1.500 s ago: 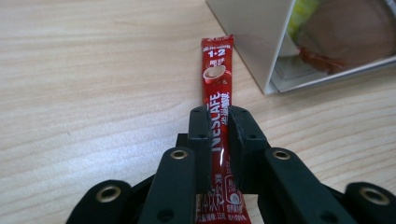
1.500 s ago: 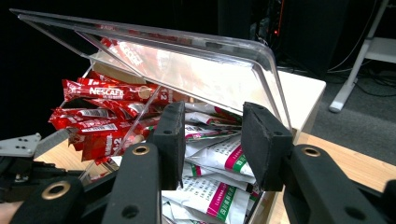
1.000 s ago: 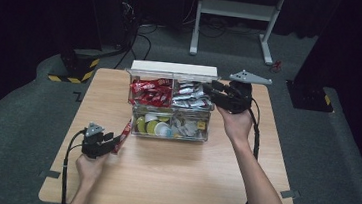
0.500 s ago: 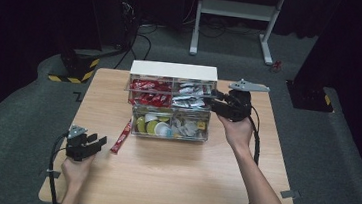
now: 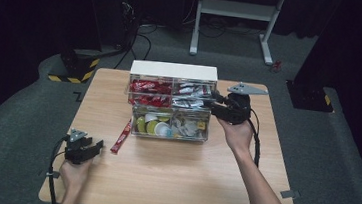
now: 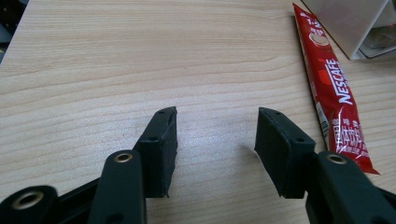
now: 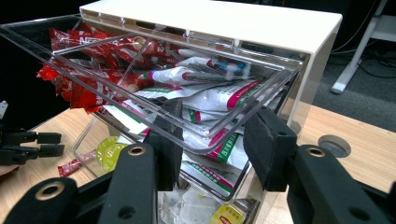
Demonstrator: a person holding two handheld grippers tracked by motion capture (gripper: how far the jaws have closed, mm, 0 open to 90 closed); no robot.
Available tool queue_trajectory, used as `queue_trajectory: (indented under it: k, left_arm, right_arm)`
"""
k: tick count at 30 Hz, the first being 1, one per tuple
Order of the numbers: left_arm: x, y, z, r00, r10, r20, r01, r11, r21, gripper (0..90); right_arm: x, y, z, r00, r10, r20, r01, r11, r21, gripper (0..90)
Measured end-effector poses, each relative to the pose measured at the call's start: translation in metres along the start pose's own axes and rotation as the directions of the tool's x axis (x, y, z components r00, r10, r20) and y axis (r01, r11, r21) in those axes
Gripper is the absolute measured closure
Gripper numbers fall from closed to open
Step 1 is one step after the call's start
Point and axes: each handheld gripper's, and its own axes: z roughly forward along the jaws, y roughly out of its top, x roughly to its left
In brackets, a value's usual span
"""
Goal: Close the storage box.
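The left gripper (image 5: 83, 149) has let go of the red sachet (image 5: 121, 135) and drawn back toward the table's near-left corner. Its jaws stand well apart with nothing between them. In the left gripper view the sachet (image 6: 334, 88) lies flat on the wood just beyond and to the outside of the right-hand jaw, its far end near the organizer's (image 5: 174, 71) corner.

The right gripper (image 5: 213, 107) has shifted outward to the upper drawer's (image 7: 187, 126) corner. Its jaws are open, straddling the clear front edge without visibly clamping it.

With one sachet out and released, the likely next step is pushing that drawer shut.
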Motion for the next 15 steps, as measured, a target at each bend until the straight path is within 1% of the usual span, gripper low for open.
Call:
queue_trajectory:
  k: [1,2,3,5,8,11,12,13,15]
  left_arm:
    - [0.000,0.000,0.000,0.9998,0.017,-0.005,-0.017,0.9999,0.002,47.6]
    - [-0.004,0.000,0.000,0.9994,0.031,-0.016,-0.030,0.9995,0.010,44.7]
    - [-0.004,0.000,0.000,0.9994,0.031,-0.016,-0.030,0.9995,0.010,43.7]
    - [-0.009,0.000,0.002,0.9964,0.074,-0.042,-0.073,0.9971,0.021,41.9]
    - [-0.009,0.000,0.002,0.9969,0.069,-0.038,-0.068,0.9974,0.022,40.6]
    - [-0.009,0.000,0.002,0.9966,0.075,-0.034,-0.075,0.9970,0.022,39.6]
    - [-0.009,0.000,0.002,0.9967,0.075,-0.032,-0.074,0.9970,0.022,38.9]
    - [-0.010,0.000,0.002,0.9966,0.075,-0.033,-0.074,0.9970,0.024,38.4]
    - [-0.010,0.000,0.002,0.9967,0.075,-0.033,-0.074,0.9970,0.024,38.3]
  right_arm:
    - [0.000,-0.001,0.000,1.0000,0.001,0.000,-0.001,1.000,0.000,57.5]
    - [-0.001,-0.003,-0.001,1.0000,0.008,0.001,-0.008,1.000,0.000,57.1]
    - [-0.001,-0.003,-0.001,1.0000,0.008,0.001,-0.008,1.000,0.000,57.1]
    - [-0.001,-0.005,-0.003,0.9999,0.012,-0.002,-0.012,1.000,-0.004,56.6]
    - [-0.001,-0.006,-0.004,1.0000,0.008,-0.004,-0.008,1.000,-0.004,56.5]
    - [-0.002,-0.008,-0.006,1.0000,0.003,-0.006,-0.003,1.000,-0.007,55.9]
    - [-0.002,-0.009,-0.007,1.0000,0.002,0.000,-0.002,1.000,-0.002,55.0]
    - [-0.002,-0.010,-0.009,0.9998,-0.014,0.013,0.014,1.000,0.010,55.0]
    - [-0.003,-0.012,-0.010,0.9996,-0.017,0.021,0.017,1.000,0.015,55.1]
